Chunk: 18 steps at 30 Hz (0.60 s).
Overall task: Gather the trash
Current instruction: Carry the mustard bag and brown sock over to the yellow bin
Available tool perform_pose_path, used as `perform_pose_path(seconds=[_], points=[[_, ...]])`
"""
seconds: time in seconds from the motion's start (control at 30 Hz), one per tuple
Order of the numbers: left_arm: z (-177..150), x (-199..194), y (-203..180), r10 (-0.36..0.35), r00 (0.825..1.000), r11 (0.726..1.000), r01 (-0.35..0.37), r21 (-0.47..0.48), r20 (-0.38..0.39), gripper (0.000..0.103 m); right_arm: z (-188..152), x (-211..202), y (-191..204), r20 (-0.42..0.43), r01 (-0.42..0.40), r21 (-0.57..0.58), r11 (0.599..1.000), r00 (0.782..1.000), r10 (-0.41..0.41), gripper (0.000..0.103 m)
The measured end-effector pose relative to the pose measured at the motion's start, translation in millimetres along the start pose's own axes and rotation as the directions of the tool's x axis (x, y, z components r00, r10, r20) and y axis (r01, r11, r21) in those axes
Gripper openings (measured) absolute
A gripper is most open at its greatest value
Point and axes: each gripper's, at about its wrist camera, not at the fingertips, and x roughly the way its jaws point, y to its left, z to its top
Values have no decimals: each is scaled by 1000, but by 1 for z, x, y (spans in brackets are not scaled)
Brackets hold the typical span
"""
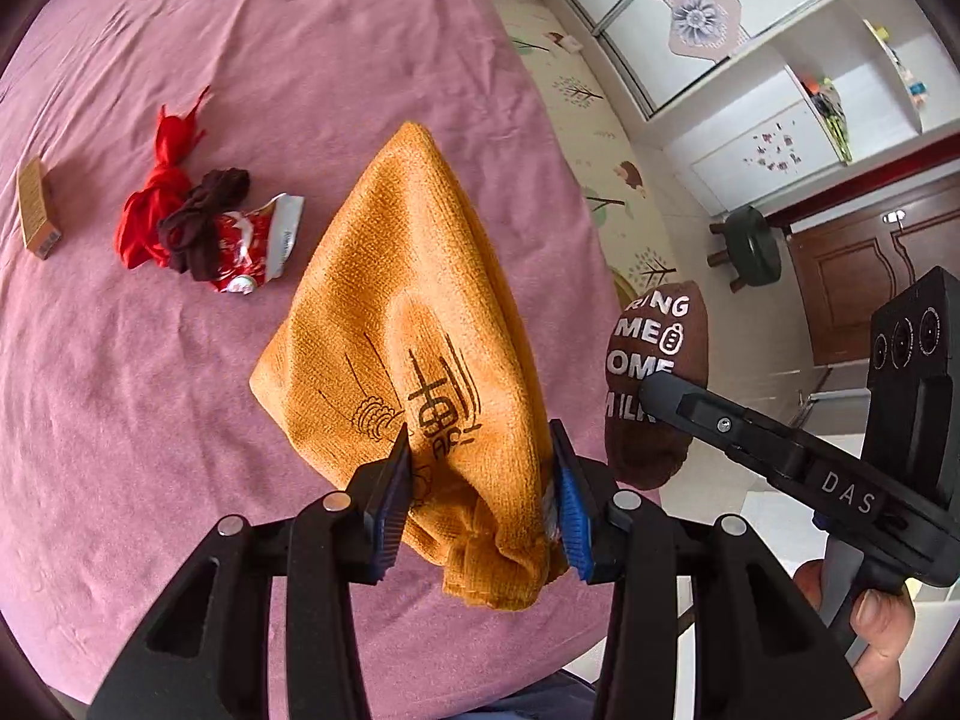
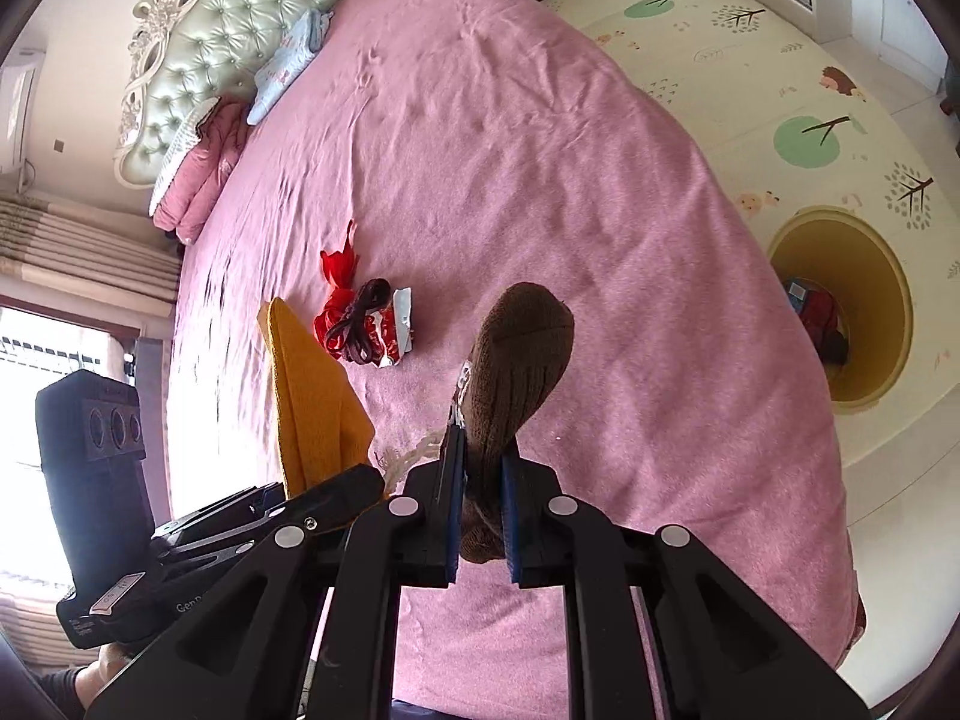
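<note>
The left gripper (image 1: 480, 474) is clamped on an orange cloth (image 1: 414, 324) above the bed (image 1: 300, 30). The right gripper (image 2: 483, 516) pinches a brown sock (image 2: 516, 348) near the bed's right edge. A crumpled wrapper (image 1: 252, 246) lies mid-bed; a yellow bin (image 2: 864, 300) stands on the floor.

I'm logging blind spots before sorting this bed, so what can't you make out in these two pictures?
- Brown sock, left wrist view: its lettering is partly covered by the right tool.
- Yellow bin, right wrist view: contents are shadowed and too small to identify.
- Small box, left wrist view: its print is too small to read.
- Crushed red wrapper: partly buried under a dark sock.
- Orange cloth: the left tool hides its gripped end.
</note>
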Motion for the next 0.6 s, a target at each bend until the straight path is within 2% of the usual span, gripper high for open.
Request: perform_pose_path(seconds=[0.27, 0.6], points=[[2, 23, -91, -27, 999, 984, 33, 176, -35, 43, -8, -44, -70, 75, 46, 105, 993, 996, -54, 11], [25, 70, -168, -36, 995, 952, 61, 298, -88, 43, 8, -79, -150, 144, 58, 229, 972, 985, -92, 11]])
